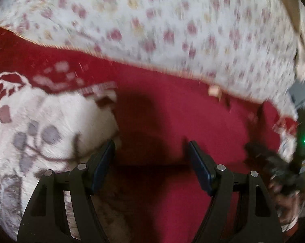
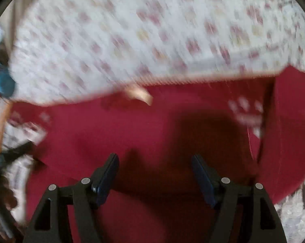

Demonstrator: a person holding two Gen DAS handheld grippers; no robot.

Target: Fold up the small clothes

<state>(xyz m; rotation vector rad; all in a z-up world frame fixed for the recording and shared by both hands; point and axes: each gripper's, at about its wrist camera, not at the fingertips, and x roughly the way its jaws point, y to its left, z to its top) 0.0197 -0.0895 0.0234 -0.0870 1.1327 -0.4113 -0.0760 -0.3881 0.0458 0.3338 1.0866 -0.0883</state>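
Observation:
A red garment (image 1: 182,111) with small white motifs lies spread on the bed, its pale neck label (image 1: 214,91) at the far edge. My left gripper (image 1: 151,142) hangs open just above the red cloth, with nothing between its fingers. In the right wrist view the same red garment (image 2: 132,125) fills the middle, with its label (image 2: 141,94) near the top hem. A red flap or sleeve (image 2: 288,131) lies at the right. My right gripper (image 2: 154,155) is open over the cloth and holds nothing. Both views are blurred by motion.
A white sheet with pink flowers (image 1: 152,20) (image 2: 132,30) covers the bed beyond the garment. A plush white blanket with grey and red patterns (image 1: 41,121) lies at the left. The other gripper's dark shape (image 1: 274,162) shows at the right edge. A blue object (image 2: 3,85) sits at the far left.

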